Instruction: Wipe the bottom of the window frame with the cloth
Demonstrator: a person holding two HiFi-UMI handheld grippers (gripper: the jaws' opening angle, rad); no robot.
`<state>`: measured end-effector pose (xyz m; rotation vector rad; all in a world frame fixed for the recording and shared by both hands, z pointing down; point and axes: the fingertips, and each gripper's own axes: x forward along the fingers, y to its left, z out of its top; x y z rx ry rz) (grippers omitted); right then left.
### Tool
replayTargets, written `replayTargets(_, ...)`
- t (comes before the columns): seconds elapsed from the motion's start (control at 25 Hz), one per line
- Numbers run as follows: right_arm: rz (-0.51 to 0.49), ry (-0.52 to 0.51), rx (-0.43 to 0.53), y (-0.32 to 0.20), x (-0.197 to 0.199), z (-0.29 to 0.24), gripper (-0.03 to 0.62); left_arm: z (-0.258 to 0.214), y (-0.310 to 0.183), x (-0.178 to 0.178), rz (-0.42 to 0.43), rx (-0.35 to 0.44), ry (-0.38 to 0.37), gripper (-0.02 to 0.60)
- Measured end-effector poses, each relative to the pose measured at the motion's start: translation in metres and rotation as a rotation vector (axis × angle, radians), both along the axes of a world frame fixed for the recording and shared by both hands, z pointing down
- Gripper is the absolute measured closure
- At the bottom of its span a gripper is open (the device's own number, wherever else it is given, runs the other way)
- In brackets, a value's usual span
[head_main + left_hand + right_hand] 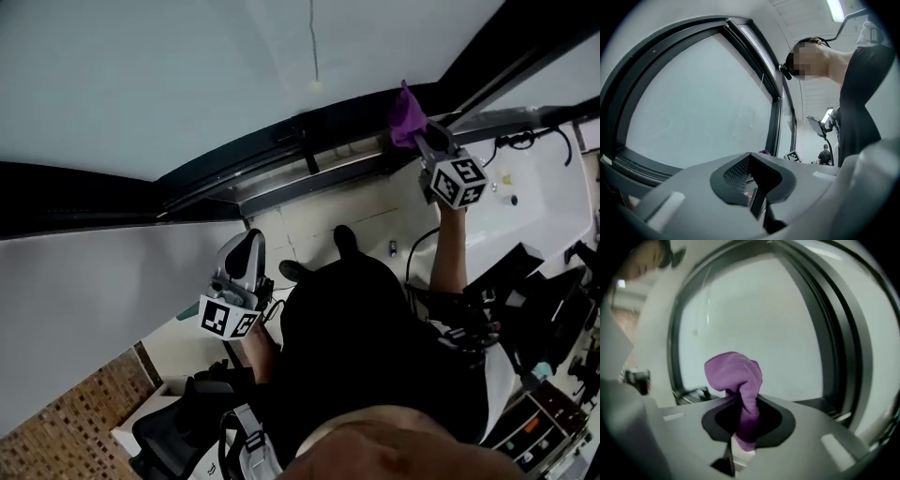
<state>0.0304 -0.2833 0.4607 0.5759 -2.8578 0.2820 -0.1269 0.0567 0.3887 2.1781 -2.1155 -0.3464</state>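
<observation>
R gripper (427, 141) clamps purple cloth (406, 114) by thin fold; drag along window frame (272, 159) may pull it out. L gripper (246, 253) closed, empty.

Office-lab — large window (141, 75), white desk (553, 202), cables (525, 139), ceiling strip light (834, 9).

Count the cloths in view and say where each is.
1. The purple cloth is pinched in the right gripper, held beside the window frame at its lower rail. The left gripper is shut on nothing. More could lie out of view.
</observation>
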Motion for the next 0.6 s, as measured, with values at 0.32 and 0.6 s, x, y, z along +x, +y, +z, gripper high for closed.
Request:
replayTargets(0.32, -0.538, -0.541, -0.1, 0.171, -0.052, -0.095, 0.531, -0.006, 0.019, -0.02, -0.063, 0.026, 0.002, 0.581)
replayTargets(0.6, -0.818, -0.565, -0.054, 0.261, -0.082, -0.126, 0.533, -0.016, 0.044, -0.025, -0.13, 0.072, 0.02, 0.581)
